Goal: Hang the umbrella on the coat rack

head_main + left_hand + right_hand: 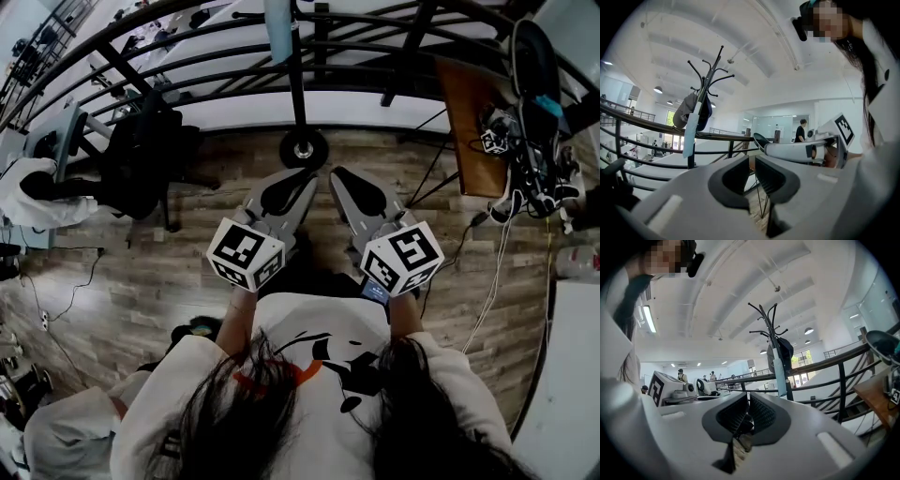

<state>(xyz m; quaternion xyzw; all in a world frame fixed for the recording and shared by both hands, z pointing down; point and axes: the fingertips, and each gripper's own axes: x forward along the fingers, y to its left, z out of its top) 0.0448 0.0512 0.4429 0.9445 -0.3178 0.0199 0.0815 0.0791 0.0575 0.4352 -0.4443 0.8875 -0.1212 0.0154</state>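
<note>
The left hand-held gripper and the right hand-held gripper were held low in front of the person, side by side, both aimed at the foot of the coat rack. Each had its jaws drawn together to a sliver of gap, with nothing between them. That made sense to me: the pale blue folded length I took for the umbrella hung down along the rack's pole, near the railing. The hanging looked done, with nothing left to carry. The head view, from above, gave only the rack's round base and the umbrella's foreshortened end. The gripper views looked upward and showed the bare hooks at the top, with a grey cap and a dark bag beside the umbrella's upper part. Which hook bore it I couldn't tell.
</note>
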